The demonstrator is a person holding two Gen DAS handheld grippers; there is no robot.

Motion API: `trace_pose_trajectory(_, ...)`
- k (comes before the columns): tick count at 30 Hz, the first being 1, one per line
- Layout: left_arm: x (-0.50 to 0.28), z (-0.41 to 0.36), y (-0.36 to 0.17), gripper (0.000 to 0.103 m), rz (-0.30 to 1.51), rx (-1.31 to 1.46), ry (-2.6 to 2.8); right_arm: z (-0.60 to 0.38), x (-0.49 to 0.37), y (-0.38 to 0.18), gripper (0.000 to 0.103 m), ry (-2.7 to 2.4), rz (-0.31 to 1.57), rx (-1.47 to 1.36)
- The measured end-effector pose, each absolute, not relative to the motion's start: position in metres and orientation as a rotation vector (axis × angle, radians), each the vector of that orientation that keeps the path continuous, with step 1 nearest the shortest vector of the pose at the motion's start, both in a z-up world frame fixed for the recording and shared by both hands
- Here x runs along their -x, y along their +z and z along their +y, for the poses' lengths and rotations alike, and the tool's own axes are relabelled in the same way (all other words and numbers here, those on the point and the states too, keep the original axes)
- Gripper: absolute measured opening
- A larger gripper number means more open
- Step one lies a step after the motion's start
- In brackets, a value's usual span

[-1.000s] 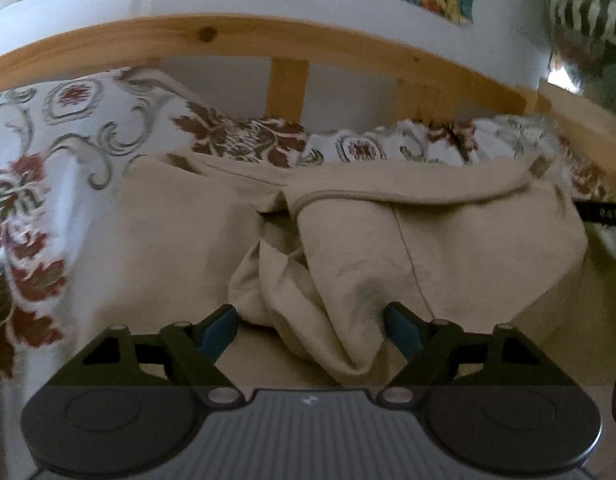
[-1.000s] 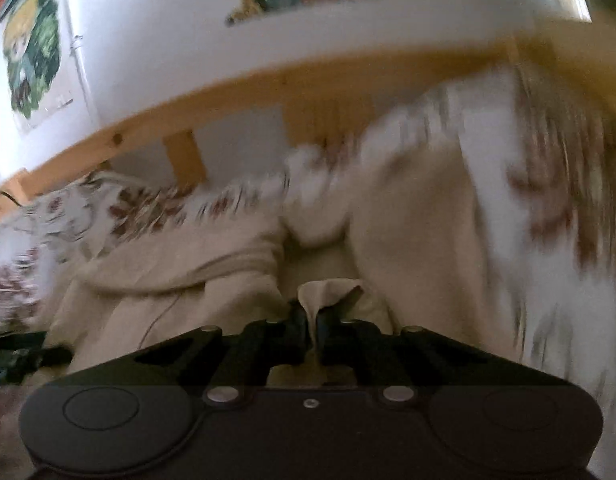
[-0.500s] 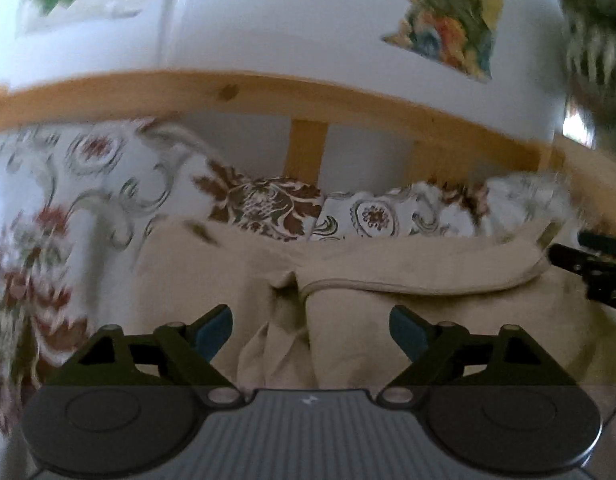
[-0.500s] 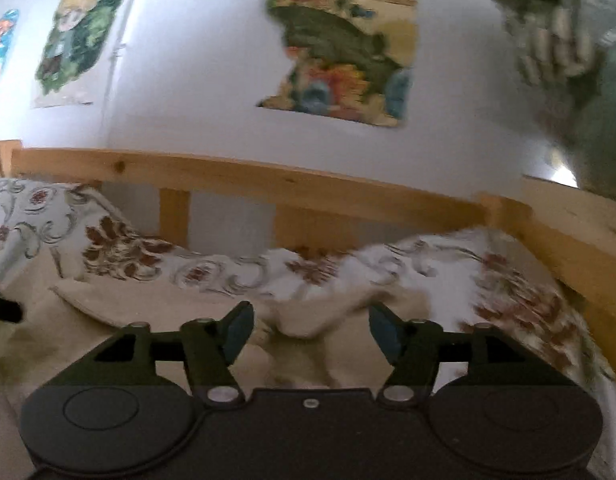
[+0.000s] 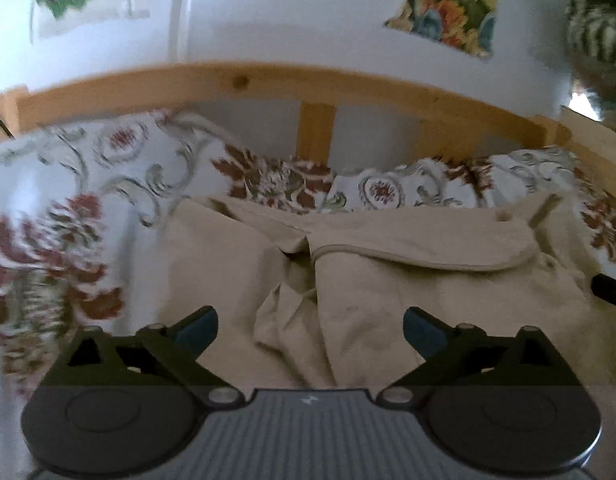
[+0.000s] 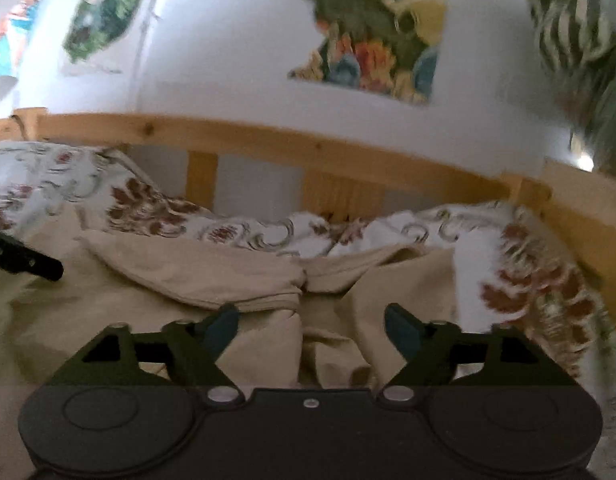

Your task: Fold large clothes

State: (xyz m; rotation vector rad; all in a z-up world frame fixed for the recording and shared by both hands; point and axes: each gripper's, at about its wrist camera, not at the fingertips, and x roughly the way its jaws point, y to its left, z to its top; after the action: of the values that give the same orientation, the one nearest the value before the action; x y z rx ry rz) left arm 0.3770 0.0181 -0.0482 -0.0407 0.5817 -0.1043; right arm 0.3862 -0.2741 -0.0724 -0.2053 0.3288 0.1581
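On the floral bedspread (image 5: 68, 184), the beige garment (image 5: 408, 292) lies rumpled below the pine headboard rail (image 5: 268, 84); both the left gripper (image 5: 310, 326) and right gripper (image 6: 312, 328) hover over it, jaws spread wide and holding nothing, with torn posters (image 6: 372, 32) on the white wall behind

No readable text; small pale mark on left gripper (image 5: 310, 327) body, possibly logo.

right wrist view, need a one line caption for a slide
Open right gripper above rumpled beige garment on a floral bedspread, wooden bed rail behind.
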Motion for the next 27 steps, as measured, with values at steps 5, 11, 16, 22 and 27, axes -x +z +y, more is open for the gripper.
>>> trace_pose_trajectory(5,-0.315,0.012,-0.025,0.102,0.556,0.014,-0.121,-0.294,-0.319,-0.041,0.101,0.170,0.310,0.261)
trace_pose_trajectory(11,-0.229,0.003,-0.018,0.102,0.552,0.026,-0.194,-0.299,-0.212,-0.018,0.102,0.143,0.330,0.195)
trace_pose_trajectory(16,-0.174,-0.012,-0.037,0.102,0.617,-0.022,-0.330,-0.275,-0.131,-0.033,0.102,0.198,0.440,0.258)
trace_pose_trajectory(22,-0.137,-0.033,-0.062,0.102,0.656,-0.187,-0.446,-0.240,-0.089,-0.076,0.102,0.185,0.594,0.454)
trace_pose_trajectory(27,-0.126,-0.036,-0.076,0.102,0.708,-0.245,-0.448,-0.235,-0.095,-0.111,0.102,0.183,0.684,0.544)
